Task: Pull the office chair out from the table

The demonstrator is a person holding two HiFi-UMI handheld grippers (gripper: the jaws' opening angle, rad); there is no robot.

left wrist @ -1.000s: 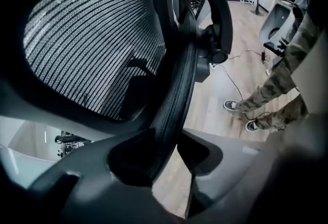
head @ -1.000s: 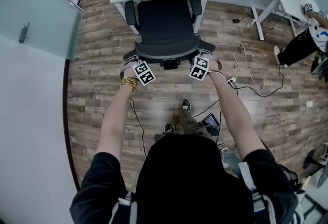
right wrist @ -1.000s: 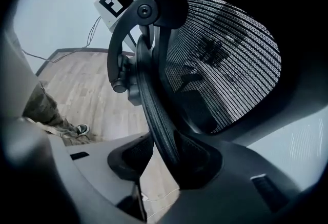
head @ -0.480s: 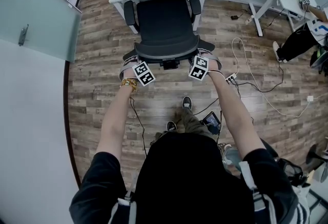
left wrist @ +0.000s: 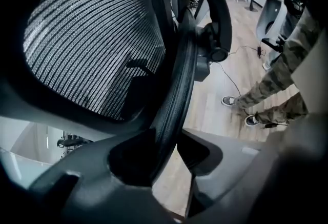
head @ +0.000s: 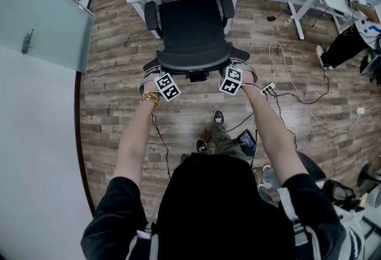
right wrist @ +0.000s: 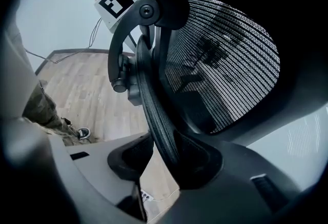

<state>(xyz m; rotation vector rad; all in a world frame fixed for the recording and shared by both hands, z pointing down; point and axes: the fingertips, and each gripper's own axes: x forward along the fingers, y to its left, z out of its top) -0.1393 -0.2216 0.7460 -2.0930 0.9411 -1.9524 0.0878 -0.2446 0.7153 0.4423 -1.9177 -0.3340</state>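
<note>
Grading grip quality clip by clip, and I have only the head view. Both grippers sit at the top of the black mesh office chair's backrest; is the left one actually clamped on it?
Observer: Yes. The left gripper view shows the left gripper closed on the backrest rim of the black mesh office chair, with the rim running between its jaws.
Operator: And the right one?
Observer: The right gripper is closed on that rim the same way, at the other side.
Operator: What sits behind the backrest?
Observer: A curved black support arm with round pivots.
</note>
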